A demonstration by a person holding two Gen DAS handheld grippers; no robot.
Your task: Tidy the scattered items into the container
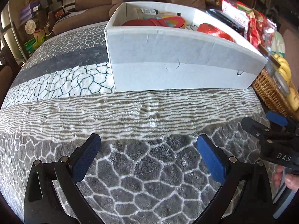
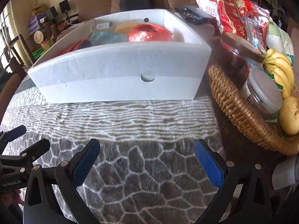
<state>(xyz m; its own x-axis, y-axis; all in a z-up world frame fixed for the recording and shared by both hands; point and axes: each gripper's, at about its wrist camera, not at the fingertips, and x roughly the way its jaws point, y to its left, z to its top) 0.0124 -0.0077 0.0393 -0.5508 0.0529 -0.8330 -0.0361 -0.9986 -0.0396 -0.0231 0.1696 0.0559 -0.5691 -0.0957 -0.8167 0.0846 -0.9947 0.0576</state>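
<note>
Patterned fleece blanket [image 1: 142,171] covers the whole work surface beneath both tongs; grey cell print nearest the jaws, striped band further ahead. No loose item shows on the blanket in either view.

White cardboard box [image 1: 183,71] sits straight ahead of both tongs, beyond the striped band, long side facing them. This is the container. Inside: a red shiny bundle [image 2: 149,32] toward the right end, and flat red, teal and yellow pieces [image 1: 164,22] toward the left. Exact make of these cannot be told.

Wicker basket [image 2: 241,112] stands to the right of the right tongs, its rim just beside the box corner. It holds bananas [image 2: 280,69], a lidded jar [image 2: 261,91] and snack packets [image 2: 237,16]. These look like household goods, not part of the task.

Left tongs [image 1: 147,156]: released, jaws wide, nothing between them. Right tongs [image 2: 146,158]: likewise released and empty. The two hover side by side, each at the edge of the other's view.

Judgement: task appears at or near its end, unless strays lie out of view.

Risks from here:
- Reaching right for a stray could clip the basket rim and tip the jar.
- Mistaking basket contents for scattered items.
- Nudging the light box along the slippery fleece.
- The two tongs knocking each other, being so close.
</note>
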